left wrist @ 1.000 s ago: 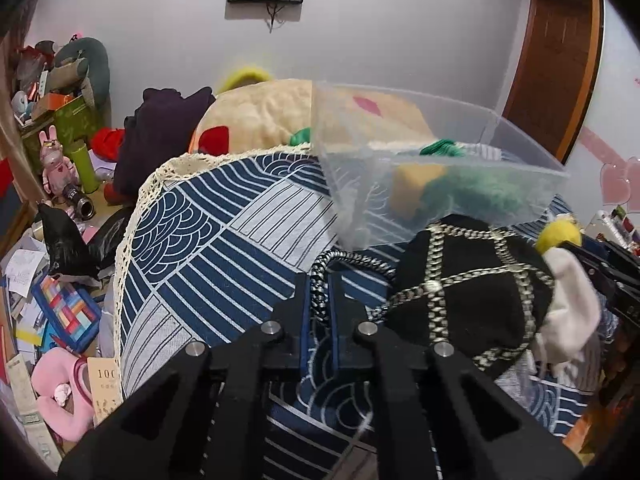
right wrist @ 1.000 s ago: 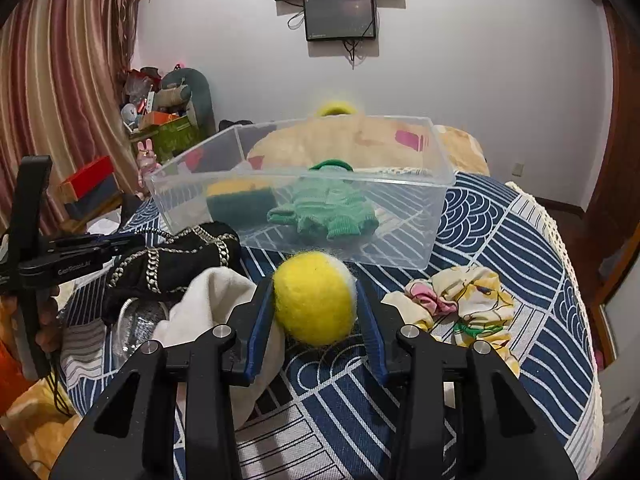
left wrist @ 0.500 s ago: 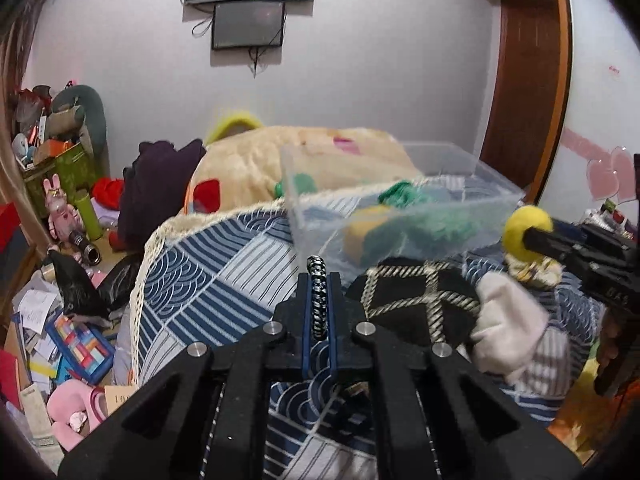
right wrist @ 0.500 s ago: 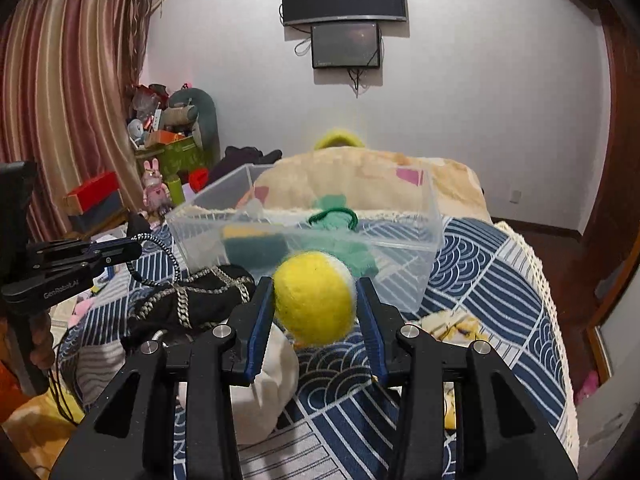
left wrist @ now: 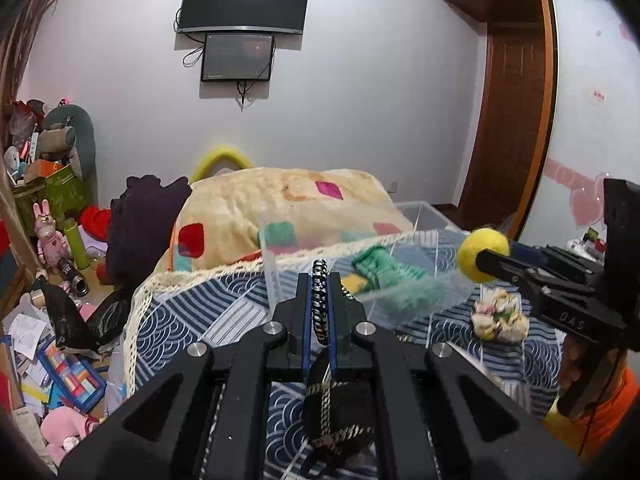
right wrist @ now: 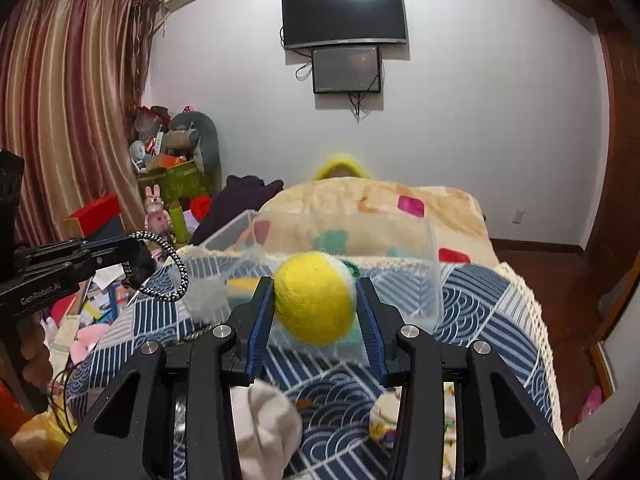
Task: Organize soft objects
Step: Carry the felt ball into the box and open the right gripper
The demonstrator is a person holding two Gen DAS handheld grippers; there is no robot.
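Observation:
My left gripper [left wrist: 319, 304] is shut on the black-and-white braided strap [left wrist: 319, 304] of a black chain-patterned bag [left wrist: 336, 412], which hangs below the fingers above the bed. It shows at the left of the right wrist view [right wrist: 132, 256]. My right gripper [right wrist: 316, 300] is shut on a yellow felt ball [right wrist: 314, 298] with a white sock-like cloth [right wrist: 264, 424] hanging under it. The ball also shows in the left wrist view [left wrist: 482, 254]. A clear plastic bin [right wrist: 434, 280] ahead holds a green knitted item [left wrist: 396, 276] and a yellow sponge.
The bin stands on a blue wave-patterned bedspread [right wrist: 480, 312]. A floral scrunchie [left wrist: 496, 316] lies on it by the bin. A beige blanket [left wrist: 280, 204] is heaped behind. Toys, boxes and papers [left wrist: 48, 344] litter the floor at left. A wooden door [left wrist: 508, 128] is at right.
Both grippers have risen. The bag has been lifted off the bed by its strap. The ball and its white cloth have been lifted and now sit in front of the bin.

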